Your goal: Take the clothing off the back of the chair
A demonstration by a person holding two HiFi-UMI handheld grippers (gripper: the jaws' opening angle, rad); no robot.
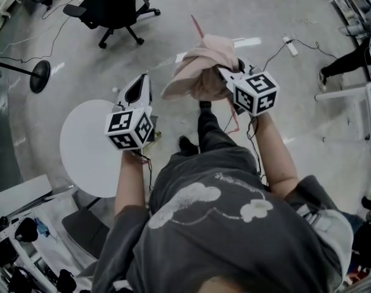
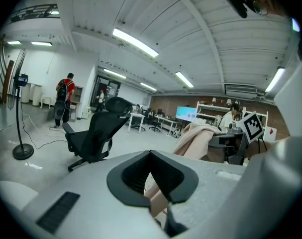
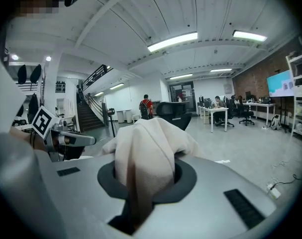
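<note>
A pale pink-beige garment (image 1: 200,66) hangs bunched from my right gripper (image 1: 227,73), which is shut on a fold of it, well clear of the chair. In the right gripper view the cloth (image 3: 148,148) fills the jaws and hides the fingertips of the right gripper (image 3: 147,158). The black office chair (image 1: 112,5) stands bare at the far left; it also shows in the left gripper view as the chair (image 2: 93,136). My left gripper (image 1: 143,81) floats left of the garment, jaws together and holding nothing. The left gripper (image 2: 151,156) looks past the garment (image 2: 198,141).
A white round table (image 1: 87,145) lies under my left arm. A fan stand (image 1: 38,75) is at the far left. A power strip (image 1: 290,46) with cables lies on the floor ahead. A person's leg (image 1: 347,58) and a desk frame (image 1: 347,93) are at the right.
</note>
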